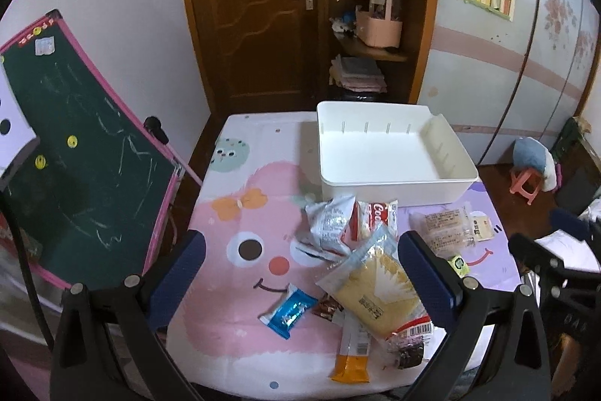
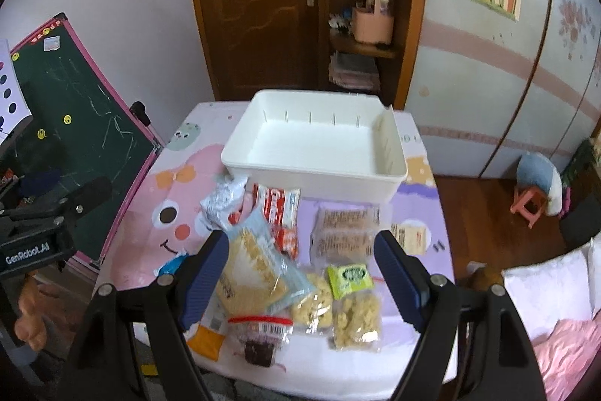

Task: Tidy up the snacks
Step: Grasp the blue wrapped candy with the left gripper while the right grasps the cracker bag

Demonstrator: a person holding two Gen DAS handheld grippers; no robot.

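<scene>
The left gripper (image 1: 300, 273) hangs spread and empty above the blue packet (image 1: 288, 311), while the snacks lie heaped on the cartoon tablecloth (image 1: 225, 326) just before the empty white bin (image 1: 394, 183), probably awaiting sorting (a red wrapper (image 2: 280, 205) reads roughly "Coo"). The right gripper (image 2: 302, 282), also spread, holds nothing; "GenRobot.AI" marks the other tool.

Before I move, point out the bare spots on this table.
Free: the pink cloth left of the blue packet, and the white bin floor. Crowded: in front of the bin, where the yellow cake pack overlaps others.
</scene>
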